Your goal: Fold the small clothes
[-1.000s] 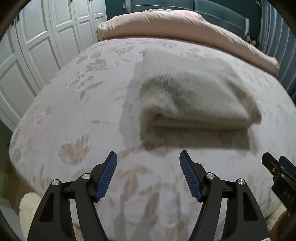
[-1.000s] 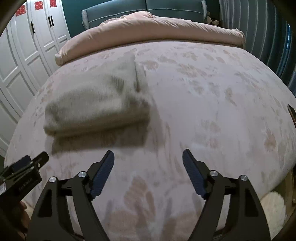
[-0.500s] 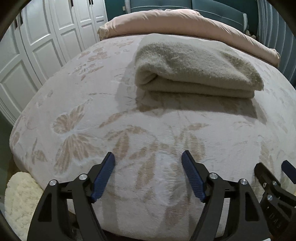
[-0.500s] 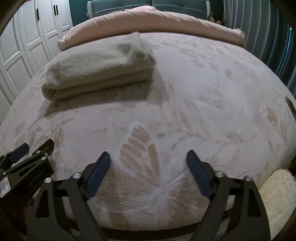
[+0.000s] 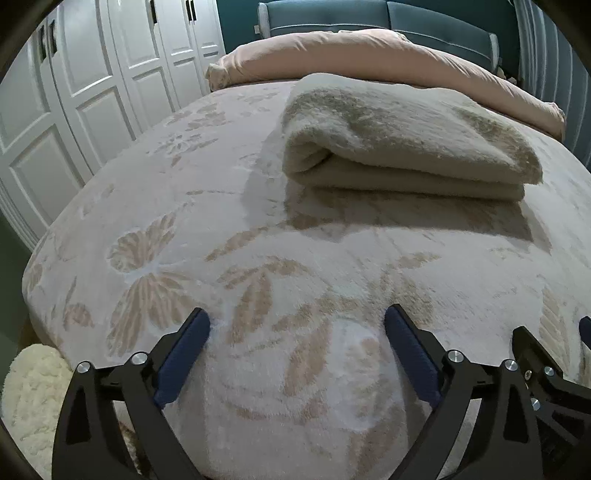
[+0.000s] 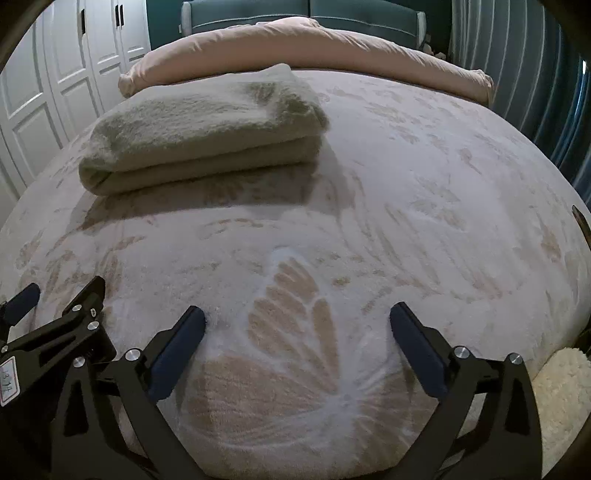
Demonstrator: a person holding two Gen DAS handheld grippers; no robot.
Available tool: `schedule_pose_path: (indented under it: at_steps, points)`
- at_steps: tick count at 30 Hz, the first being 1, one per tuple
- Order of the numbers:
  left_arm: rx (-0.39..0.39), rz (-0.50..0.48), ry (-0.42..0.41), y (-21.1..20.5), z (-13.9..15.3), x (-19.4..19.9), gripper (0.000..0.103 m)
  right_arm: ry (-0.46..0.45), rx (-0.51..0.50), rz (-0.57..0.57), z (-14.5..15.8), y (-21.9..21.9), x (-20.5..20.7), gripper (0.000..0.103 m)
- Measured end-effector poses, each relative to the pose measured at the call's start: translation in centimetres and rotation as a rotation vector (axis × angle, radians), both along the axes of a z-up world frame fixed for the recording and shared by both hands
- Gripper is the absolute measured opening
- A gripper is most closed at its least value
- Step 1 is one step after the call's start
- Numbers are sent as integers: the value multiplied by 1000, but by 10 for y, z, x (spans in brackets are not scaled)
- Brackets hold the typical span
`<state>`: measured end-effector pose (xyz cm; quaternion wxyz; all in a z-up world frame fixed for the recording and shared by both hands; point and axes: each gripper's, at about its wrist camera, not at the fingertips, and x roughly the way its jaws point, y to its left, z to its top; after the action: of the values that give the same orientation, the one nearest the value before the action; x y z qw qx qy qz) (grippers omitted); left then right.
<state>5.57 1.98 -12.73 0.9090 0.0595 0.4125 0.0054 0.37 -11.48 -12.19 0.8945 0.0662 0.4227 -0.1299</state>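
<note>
Garment: the folded beige garment [image 5: 402, 147] lay in a neat stack of layers on the bedspread [image 5: 258, 258], at about 1 o'clock from the left gripper and 11 o'clock from the right; the fold looked finished, which would explain why nothing gripped it.
Left gripper: the left gripper [image 5: 297, 325] hovered low over the near edge of the bed, jaws spread wide and empty, well apart from the garment.
Right gripper: the right gripper [image 6: 297, 321] sat just beside the left one, jaws likewise spread and holding nothing.
Reason for pose: both tools appeared drawn clear so the stack would rest undisturbed.
Surroundings: a pink rolled duvet [image 5: 369, 51] lay at 12 o'clock beyond the garment, before a teal headboard [image 6: 306, 13]; white wardrobe doors [image 5: 92, 85] stood at 10 o'clock; a cream fluffy rug [image 5: 29, 398] showed at 8 o'clock below the bed edge.
Obstructions: nothing lay between the grippers and the garment.
</note>
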Motion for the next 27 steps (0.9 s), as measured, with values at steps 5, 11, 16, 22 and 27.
schedule_pose_path:
  at_steps: [5, 11, 16, 22, 27]
  points:
    - [-7, 8, -31, 1, -3, 0, 98, -26, -26, 11, -2, 4, -2, 98]
    - [-12, 9, -20, 1, -2, 1, 98, -16, -19, 7, -1, 4, -1, 98]
    - [-11, 13, 68, 2, 1, 13, 98, 54, 3, 0, 3, -2, 10, 98]
    - [-11, 34, 155, 2, 3, 25, 98, 116, 28, -23, 4, -4, 20, 98]
    - [-3, 37, 184, 2, 2, 28, 98, 133, 31, -20, 3, -4, 21, 98]
